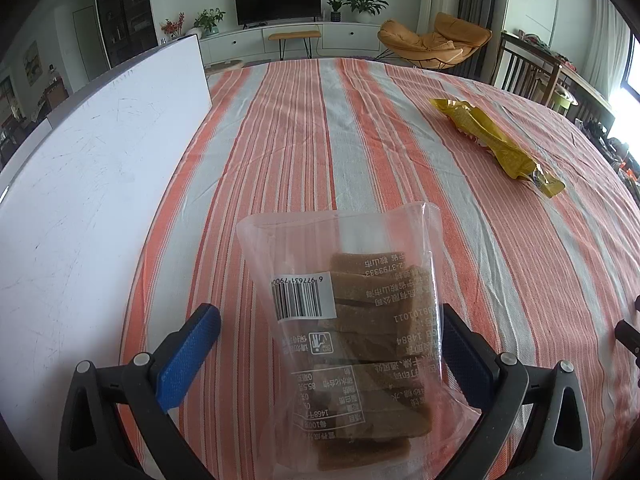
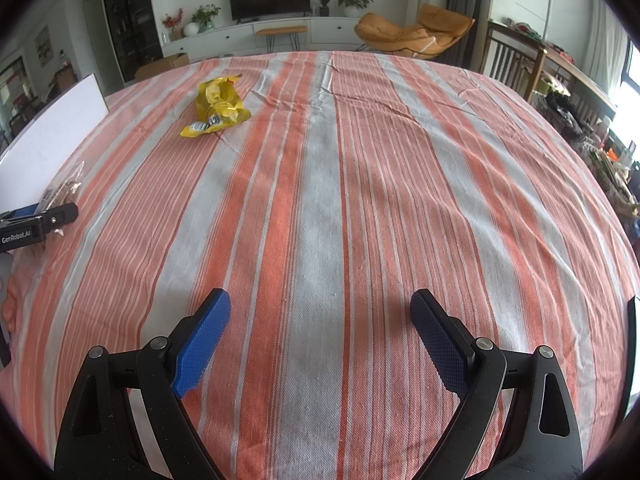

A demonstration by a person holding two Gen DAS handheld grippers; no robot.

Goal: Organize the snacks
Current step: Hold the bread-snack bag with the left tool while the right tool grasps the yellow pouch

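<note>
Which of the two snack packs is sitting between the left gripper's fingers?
The clear bag of brown slices, barcode label facing up, lies between the open left gripper. The yellow pack lies farther off on the striped cloth.

The left gripper [image 1: 332, 316] tilts downward, jaws spread wide. The right gripper [image 2: 320, 304] likewise gapes, tips toward twelve o'clock.

A table under an orange, grey and white striped cloth [image 2: 320, 184] carries everything. In the left wrist view a clear bag of brown slabs [image 1: 352, 320] lies on the cloth at about six o'clock, with a yellow snack packet [image 1: 496, 142] well apart at two o'clock. A white board [image 1: 92, 184] lies along the edge at nine o'clock.
</note>
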